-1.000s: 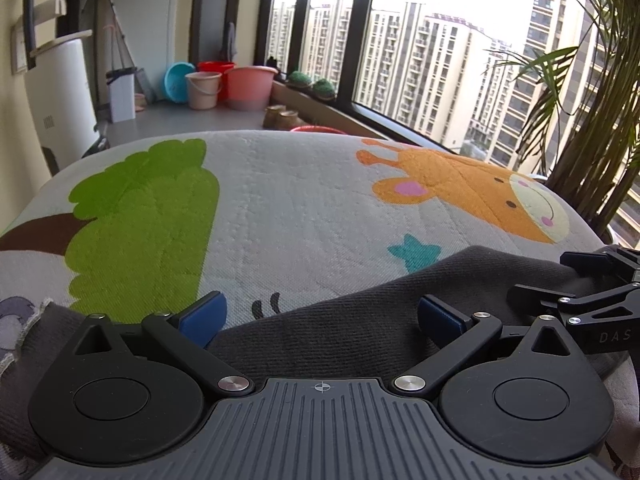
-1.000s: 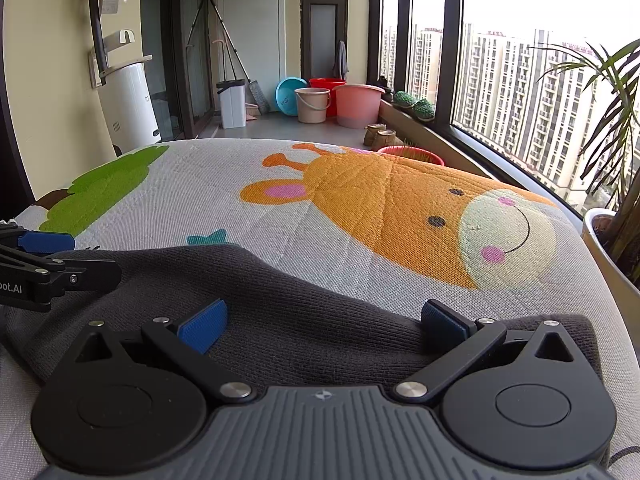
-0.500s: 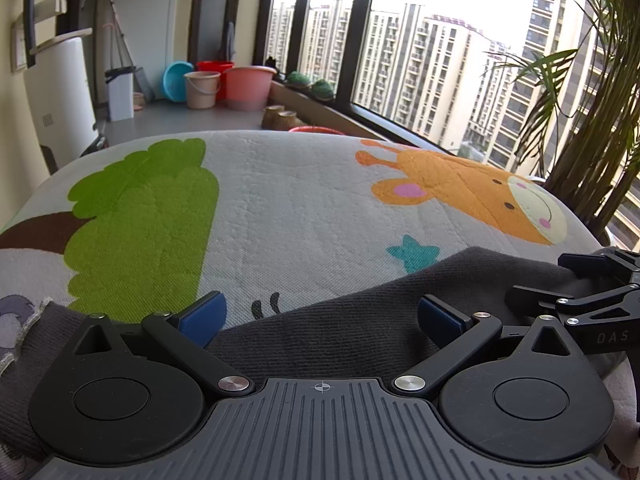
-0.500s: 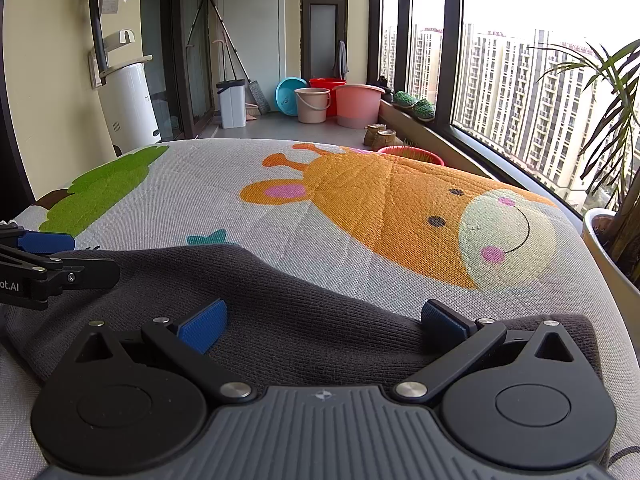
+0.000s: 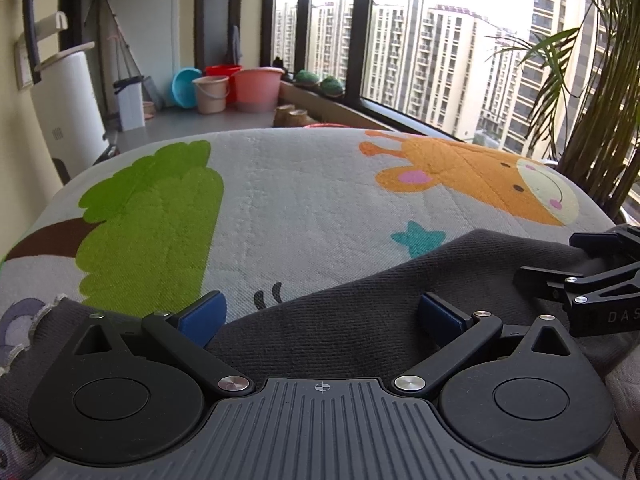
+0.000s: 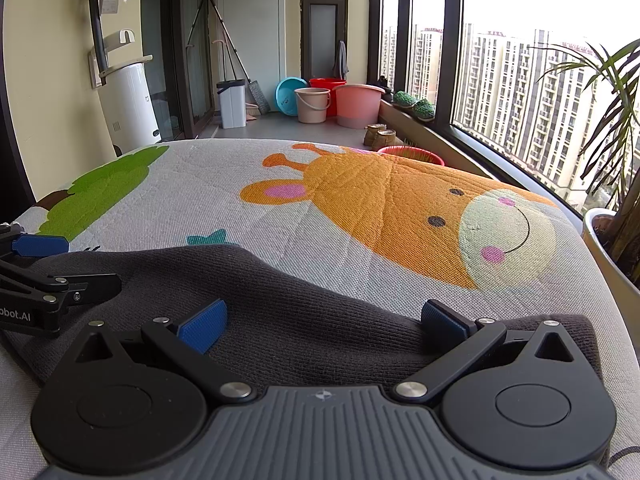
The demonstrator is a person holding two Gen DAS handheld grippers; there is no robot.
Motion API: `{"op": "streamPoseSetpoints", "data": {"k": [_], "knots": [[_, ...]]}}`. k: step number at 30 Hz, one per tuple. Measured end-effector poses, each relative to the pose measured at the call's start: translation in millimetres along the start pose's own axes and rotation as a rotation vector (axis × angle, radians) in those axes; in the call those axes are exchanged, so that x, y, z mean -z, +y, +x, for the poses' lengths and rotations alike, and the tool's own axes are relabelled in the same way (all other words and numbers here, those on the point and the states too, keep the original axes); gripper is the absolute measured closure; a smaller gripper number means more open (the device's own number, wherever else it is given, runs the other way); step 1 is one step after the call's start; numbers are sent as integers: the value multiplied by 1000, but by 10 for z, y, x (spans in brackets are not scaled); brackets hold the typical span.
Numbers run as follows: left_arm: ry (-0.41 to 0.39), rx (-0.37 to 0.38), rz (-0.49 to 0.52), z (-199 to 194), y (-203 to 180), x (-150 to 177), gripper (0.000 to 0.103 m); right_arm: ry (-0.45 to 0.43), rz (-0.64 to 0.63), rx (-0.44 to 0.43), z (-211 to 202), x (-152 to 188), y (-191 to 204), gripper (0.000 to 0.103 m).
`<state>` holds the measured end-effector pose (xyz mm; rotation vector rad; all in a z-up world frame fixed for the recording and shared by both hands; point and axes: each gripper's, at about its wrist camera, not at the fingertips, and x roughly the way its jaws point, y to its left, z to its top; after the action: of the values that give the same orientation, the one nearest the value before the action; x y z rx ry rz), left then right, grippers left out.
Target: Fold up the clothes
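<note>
One dark grey ribbed-knit garment (image 6: 304, 320) is spread along the near edge of a quilted cartoon mat (image 5: 312, 208) printed with a giraffe and a tree. Two grippers, left gripper (image 5: 320, 316) and right gripper (image 6: 322, 318), are held over it, jaws wide, gripping nothing. Little is changed from a second ago.

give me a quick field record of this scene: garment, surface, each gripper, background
garment: dark grey knit garment, lying rumpled on the mat's near edge
surface: cartoon quilted mat with green tree and orange giraffe print
left gripper: left gripper open, fingers straddling the cloth
right gripper: right gripper open, over the same cloth
background: plastic buckets, potted palm, window onto tower blocks
</note>
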<state>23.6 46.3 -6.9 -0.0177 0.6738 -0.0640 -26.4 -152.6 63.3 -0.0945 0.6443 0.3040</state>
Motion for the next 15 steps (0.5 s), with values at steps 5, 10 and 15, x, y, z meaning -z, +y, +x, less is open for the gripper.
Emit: {"op": "streamPoseSetpoints", "data": {"k": [5, 10, 15], "knots": [[2, 11, -12, 12, 28, -2, 0, 0, 1, -1, -2, -1, -14, 0], [1, 12, -14, 12, 42, 1, 0, 0, 1, 0, -4, 2, -16, 0], [1, 12, -13, 14, 33, -1, 0, 0, 0, 0, -7, 1, -19, 0]]}}
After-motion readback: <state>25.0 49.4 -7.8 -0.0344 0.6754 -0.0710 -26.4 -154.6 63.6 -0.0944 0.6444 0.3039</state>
